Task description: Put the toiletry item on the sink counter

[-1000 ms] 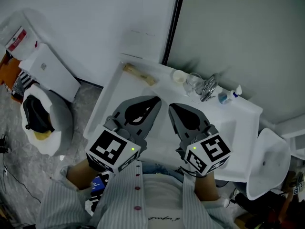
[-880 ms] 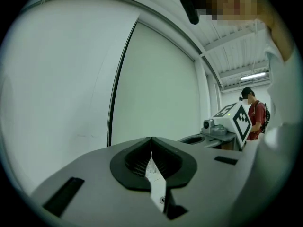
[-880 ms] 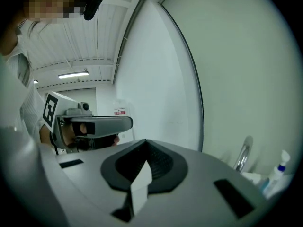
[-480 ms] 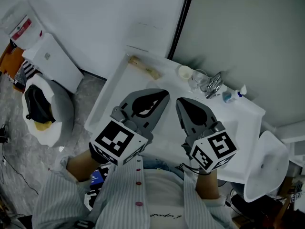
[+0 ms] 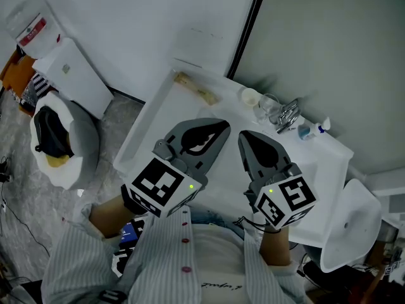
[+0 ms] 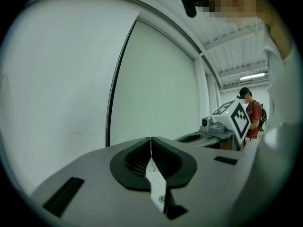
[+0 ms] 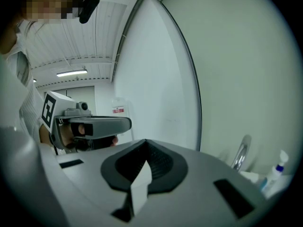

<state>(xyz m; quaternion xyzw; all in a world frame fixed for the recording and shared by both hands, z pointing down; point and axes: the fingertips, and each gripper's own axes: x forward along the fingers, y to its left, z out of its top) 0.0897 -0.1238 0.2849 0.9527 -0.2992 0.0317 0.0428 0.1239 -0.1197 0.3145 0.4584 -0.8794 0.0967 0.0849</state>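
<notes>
The left gripper (image 6: pixel 151 140) and right gripper (image 7: pixel 145 142) are both fully closed on nothing. They are held side by side over the counter (image 5: pixel 155 122), which reads as a neutral pose with no carry in hand. No toiletry item sits in either. A small bottle (image 5: pixel 309 130) stands by the tap (image 5: pixel 286 114), handy there, and a tan piece (image 5: pixel 196 88) lies at the far corner. Which one the task means I cannot tell.

Beyond the left claw (image 5: pixel 223 126), a white wall (image 5: pixel 139 18) meets a pale grey-green panel (image 5: pixel 342 43) at a dark vertical strip (image 5: pixel 249 24). Left of it lie speckled grey floor (image 5: pixel 22 208) and a lined bin (image 5: pixel 82 151).
</notes>
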